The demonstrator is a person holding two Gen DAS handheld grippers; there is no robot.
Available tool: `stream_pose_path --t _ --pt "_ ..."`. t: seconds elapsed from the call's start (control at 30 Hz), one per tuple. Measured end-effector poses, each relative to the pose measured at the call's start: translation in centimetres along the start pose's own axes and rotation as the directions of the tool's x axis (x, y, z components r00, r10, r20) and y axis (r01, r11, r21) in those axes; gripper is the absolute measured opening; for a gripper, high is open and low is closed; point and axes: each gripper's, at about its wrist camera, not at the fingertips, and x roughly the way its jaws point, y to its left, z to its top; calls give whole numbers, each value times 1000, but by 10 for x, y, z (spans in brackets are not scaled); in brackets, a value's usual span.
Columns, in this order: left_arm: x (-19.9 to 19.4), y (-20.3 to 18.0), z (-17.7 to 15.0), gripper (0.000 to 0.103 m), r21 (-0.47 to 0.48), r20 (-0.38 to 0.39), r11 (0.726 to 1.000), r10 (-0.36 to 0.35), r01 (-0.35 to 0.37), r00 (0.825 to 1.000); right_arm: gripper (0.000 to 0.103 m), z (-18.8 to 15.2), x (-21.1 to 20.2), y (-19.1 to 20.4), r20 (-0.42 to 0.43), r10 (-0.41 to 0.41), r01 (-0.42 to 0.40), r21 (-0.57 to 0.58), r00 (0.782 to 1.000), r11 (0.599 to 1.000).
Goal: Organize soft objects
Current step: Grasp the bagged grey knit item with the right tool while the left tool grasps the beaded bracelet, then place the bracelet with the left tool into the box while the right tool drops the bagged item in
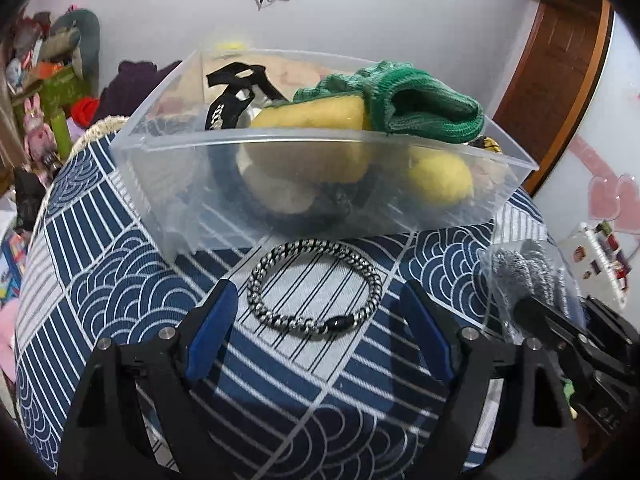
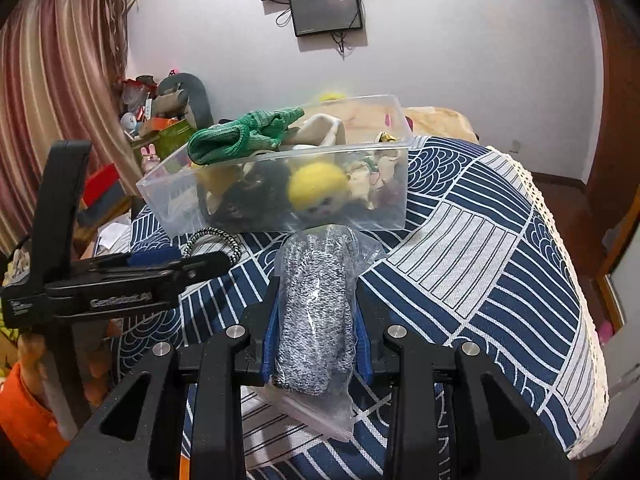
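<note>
White "GenRobot.AI" lettering runs along the black body of the left gripper [image 2: 200, 258], whose blue-padded tongs stand wide apart either side of a braided black-and-silver cord loop [image 1: 314, 286] lying flat on the blue wave-patterned cloth [image 1: 132, 280]. The right gripper [image 2: 316, 320] is clamped on a clear zip bag of speckled grey knit [image 2: 316, 308], just before the clear plastic bin [image 2: 280, 220]. A green knit glove [image 1: 404, 106] drapes over the bin's near rim, above yellow plush [image 1: 440, 178]. Bare cloth stretches right of the bin.
</note>
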Motion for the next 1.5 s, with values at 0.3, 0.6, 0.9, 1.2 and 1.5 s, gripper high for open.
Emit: stream_pose_path --t 0.3,0.6,0.9,1.2,1.5 --pt "-3 -14 -10 38 75 48 997 28 -32 998 29 3 0 4 6 -13 14 -12 1000 1000" --pt "-28 -10 -29 10 79 65 997 -18 13 998 29 8 -6 6 23 -17 17 -12 1000 1000" --pt "-85 -3 -25 10 67 201 998 -23 10 979 29 28 -17 11 77 -32 34 -28 997 999" --pt "-117 2 9 10 74 314 997 -14 -10 949 29 66 -26 14 178 -55 64 -44 982 997" --pt "-91 16 41 10 52 299 998 1 -18 954 29 104 -9 10 219 -66 72 -18 973 997"
